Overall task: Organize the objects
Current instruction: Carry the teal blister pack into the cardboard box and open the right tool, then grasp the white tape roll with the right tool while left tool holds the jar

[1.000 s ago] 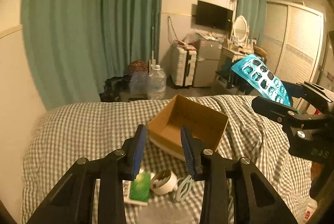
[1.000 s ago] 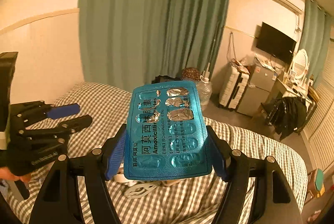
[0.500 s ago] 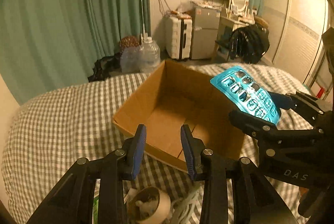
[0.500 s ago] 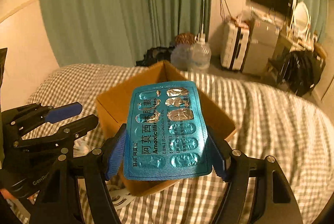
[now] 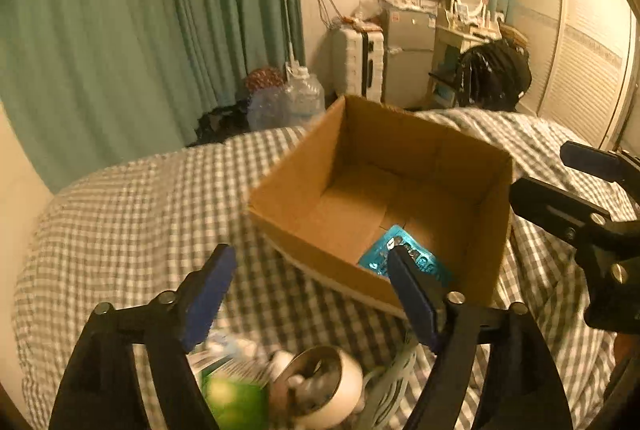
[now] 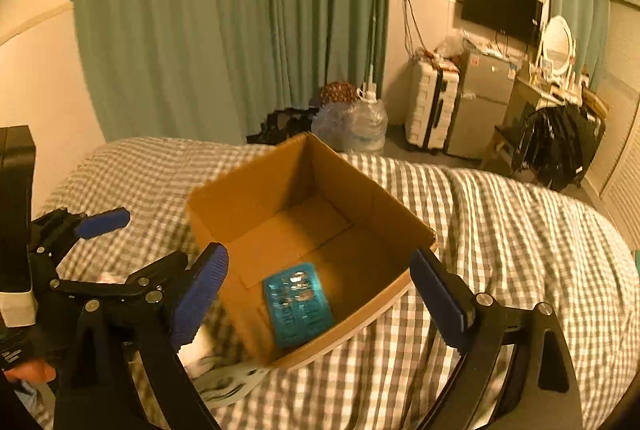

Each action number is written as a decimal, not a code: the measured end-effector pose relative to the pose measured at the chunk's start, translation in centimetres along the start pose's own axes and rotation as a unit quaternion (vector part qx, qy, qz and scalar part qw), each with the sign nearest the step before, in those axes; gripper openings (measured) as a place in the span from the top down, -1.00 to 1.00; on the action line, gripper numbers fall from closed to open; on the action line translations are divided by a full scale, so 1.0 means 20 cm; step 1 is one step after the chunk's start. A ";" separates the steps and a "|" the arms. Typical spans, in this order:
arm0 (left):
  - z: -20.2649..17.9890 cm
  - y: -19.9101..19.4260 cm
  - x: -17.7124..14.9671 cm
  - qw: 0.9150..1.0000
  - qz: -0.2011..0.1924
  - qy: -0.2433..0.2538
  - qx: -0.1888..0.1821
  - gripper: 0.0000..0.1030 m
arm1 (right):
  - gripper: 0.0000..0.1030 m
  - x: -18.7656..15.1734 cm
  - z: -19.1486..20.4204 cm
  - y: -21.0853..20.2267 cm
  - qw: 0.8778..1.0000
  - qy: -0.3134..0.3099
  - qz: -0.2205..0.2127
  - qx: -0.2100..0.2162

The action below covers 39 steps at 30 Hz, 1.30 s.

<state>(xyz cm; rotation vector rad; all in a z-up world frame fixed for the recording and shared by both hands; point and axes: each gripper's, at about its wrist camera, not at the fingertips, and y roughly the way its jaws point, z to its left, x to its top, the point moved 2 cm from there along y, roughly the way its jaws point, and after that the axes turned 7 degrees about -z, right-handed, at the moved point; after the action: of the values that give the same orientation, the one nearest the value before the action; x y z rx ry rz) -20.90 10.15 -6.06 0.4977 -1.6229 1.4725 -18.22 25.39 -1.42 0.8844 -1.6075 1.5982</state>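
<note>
Blurring near your wide-spread left gripper point(image 5: 310, 292) hides the clutter; one blister pack point(image 6: 298, 304) lies in the single box point(image 6: 256, 189), right gripper point(image 6: 320, 290) wide, empty.

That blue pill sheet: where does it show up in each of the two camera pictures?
Left wrist view: the blue pill sheet lies on the box floor, lower right of centre, partly behind a gripper finger.
Right wrist view: it lies flat at the near end of the box floor, just below centre.
Shared landmark: the cardboard box on the checked bedspread.
</note>
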 end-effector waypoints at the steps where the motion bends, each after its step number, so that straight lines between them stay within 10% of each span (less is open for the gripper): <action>1: 0.01 -0.06 0.00 1.000 -0.008 0.001 0.003 -0.72 | -0.80 0.01 0.04 -0.06 1.000 -0.004 -0.004 0.003; 17: 0.20 -0.94 -0.30 0.992 -0.073 -0.057 0.080 -1.00 | -0.86 -0.13 0.51 -0.73 0.996 -0.062 -0.026 0.052; 27: 0.27 -0.91 -0.79 0.983 -0.038 -0.097 0.149 -1.00 | -0.86 -0.54 0.57 -0.53 0.997 -0.073 0.027 0.022; 39: 0.02 -0.64 -1.18 0.992 0.060 -0.068 0.091 -1.00 | -0.86 -0.68 0.51 -0.33 0.995 -0.053 0.082 0.014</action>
<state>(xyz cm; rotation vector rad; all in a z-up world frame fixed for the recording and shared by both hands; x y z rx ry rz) 1.72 0.94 -17.30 0.6237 -1.6565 1.7201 -5.48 15.01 -9.47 0.8849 -1.7758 1.7134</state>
